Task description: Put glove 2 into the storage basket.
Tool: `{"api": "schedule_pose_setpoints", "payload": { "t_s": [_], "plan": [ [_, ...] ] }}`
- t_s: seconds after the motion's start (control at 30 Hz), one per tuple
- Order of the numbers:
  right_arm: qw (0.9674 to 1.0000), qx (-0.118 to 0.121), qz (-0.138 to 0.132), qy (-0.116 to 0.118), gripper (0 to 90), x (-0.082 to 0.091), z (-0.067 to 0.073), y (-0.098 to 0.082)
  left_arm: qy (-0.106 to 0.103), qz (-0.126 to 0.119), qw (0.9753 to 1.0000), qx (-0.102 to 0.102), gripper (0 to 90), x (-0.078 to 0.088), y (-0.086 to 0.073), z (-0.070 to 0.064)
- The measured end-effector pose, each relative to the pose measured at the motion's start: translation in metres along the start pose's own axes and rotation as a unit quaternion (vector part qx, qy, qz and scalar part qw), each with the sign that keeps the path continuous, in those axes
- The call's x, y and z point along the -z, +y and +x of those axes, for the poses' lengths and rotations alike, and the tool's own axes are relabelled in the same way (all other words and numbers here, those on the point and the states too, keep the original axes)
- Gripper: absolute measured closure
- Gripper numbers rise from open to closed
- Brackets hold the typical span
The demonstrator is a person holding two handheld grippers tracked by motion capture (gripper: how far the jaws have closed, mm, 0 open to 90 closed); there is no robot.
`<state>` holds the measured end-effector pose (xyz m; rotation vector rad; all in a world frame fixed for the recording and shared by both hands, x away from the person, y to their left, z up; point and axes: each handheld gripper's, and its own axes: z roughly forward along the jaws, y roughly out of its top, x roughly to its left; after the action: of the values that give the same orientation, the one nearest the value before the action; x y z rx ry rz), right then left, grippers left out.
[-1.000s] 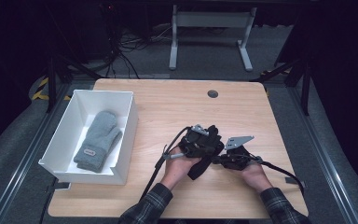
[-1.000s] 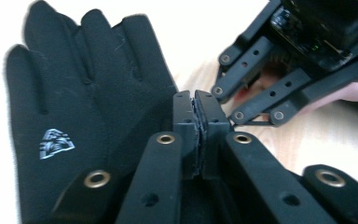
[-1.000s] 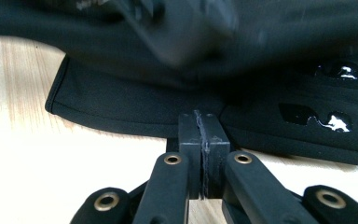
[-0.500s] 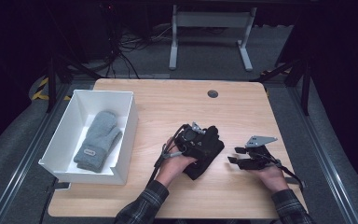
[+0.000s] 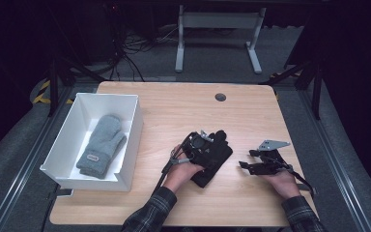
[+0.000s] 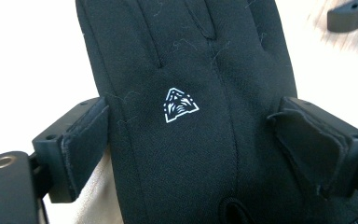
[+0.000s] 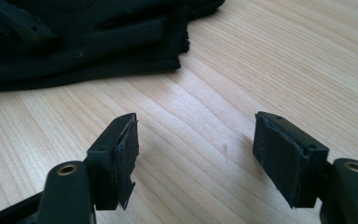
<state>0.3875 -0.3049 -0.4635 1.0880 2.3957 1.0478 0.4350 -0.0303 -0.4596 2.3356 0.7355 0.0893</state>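
A black glove (image 5: 217, 162) with a small white triangle logo (image 6: 181, 105) lies flat on the wooden table (image 5: 174, 116), fingers pointing away from me. My left gripper (image 5: 206, 144) rests over it. In the left gripper view, the left gripper (image 6: 196, 149) straddles the glove's palm, its pads (image 6: 86, 144) at the glove's two edges without squeezing; these jaws have just been opening. My right gripper (image 5: 245, 166) sits low over bare wood to the right of the glove. Seen in its own view, the right gripper (image 7: 196, 158) is open and empty, its jaws also just opened, with the glove (image 7: 74, 51) ahead to its left.
A white bin (image 5: 125, 140) stands at the table's left side with a grey mitten (image 5: 101, 145) lying inside. A dark round grommet (image 5: 220, 97) sits near the far edge. Bare wood lies beyond and to the right of the glove.
The right gripper has let go of the glove, drawn away to the right and opened. The left gripper has opened and settled lower on the glove, which stays flat.
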Motion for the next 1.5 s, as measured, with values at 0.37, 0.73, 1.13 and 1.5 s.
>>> {"api": "schedule_pose_setpoints", "payload": {
  "t_s": [0.37, 0.73, 1.13, 1.5],
  "plan": [
    [0.9997, 0.016, -0.014, -0.010, 24.0, -0.002, -0.002, -0.005, -0.057, 0.001, 0.9983, -0.010, 56.4, 0.005, 0.001, 0.002],
    [0.9997, 0.017, -0.009, -0.016, 20.6, -0.002, -0.002, -0.004, -0.083, 0.007, 0.9964, 0.012, 68.4, 0.020, 0.005, 0.009],
    [0.9997, 0.015, -0.007, -0.018, 17.9, -0.003, -0.003, -0.004, -0.060, -0.002, 0.9979, 0.023, 68.4, 0.066, 0.017, 0.009],
    [0.9997, 0.013, -0.006, -0.021, 16.5, -0.004, -0.003, -0.004, -0.042, -0.028, 0.9984, 0.025, 68.4, 0.125, 0.033, 0.014]
  ]
}}
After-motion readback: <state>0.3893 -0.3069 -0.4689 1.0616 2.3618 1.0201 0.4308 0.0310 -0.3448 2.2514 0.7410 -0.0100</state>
